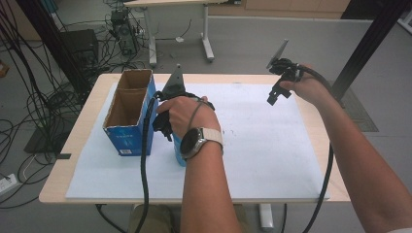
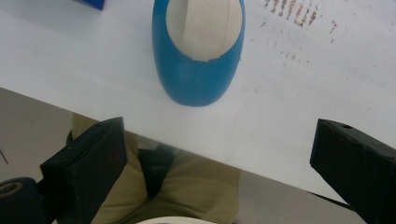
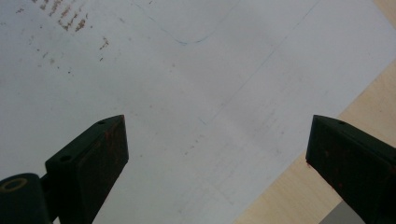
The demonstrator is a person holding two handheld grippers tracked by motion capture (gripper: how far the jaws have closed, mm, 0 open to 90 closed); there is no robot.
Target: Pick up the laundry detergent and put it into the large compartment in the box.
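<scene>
A blue shoe [image 2: 196,81] with a pale insole lies on the white sheet, its rounded end toward my left gripper [image 2: 217,126]. That gripper is open, with its jaws wide apart and short of the shoe; nothing is between them. In the high view the shoe [image 1: 178,153] peeks out from under the left hand, and the left gripper [image 1: 163,124] hangs beside an open blue cardboard box [image 1: 127,121]. My right gripper [image 1: 273,95] is held above the far right of the sheet. Its jaws [image 3: 217,121] stand open over bare paper.
The white sheet [image 1: 262,145] covers most of the wooden table [image 1: 318,145]; its right edge lies close to the right gripper. Brown smudges [image 3: 70,21] mark the paper. The person's legs [image 2: 187,186] are below the near table edge. Cables trail from both grippers.
</scene>
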